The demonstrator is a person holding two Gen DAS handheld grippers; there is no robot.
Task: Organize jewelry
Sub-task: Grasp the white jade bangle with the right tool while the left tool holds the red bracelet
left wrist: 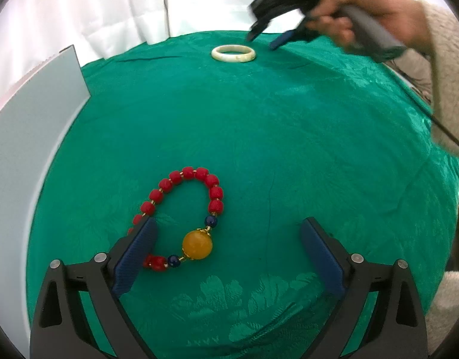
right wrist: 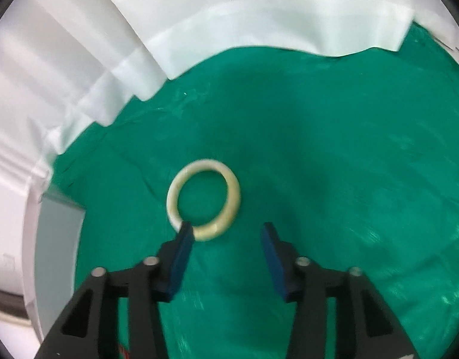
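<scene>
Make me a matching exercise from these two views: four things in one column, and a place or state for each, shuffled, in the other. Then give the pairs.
Column 1
1. beaded bracelet
2. cream bangle
3. left gripper
4. grey board

Column 2
A. flat on the green cloth just ahead of the right gripper
B. open, holding nothing
C. partly behind the left gripper's left finger
D. at the cloth's left edge

Pairs: 1-C, 2-A, 3-B, 4-D
</scene>
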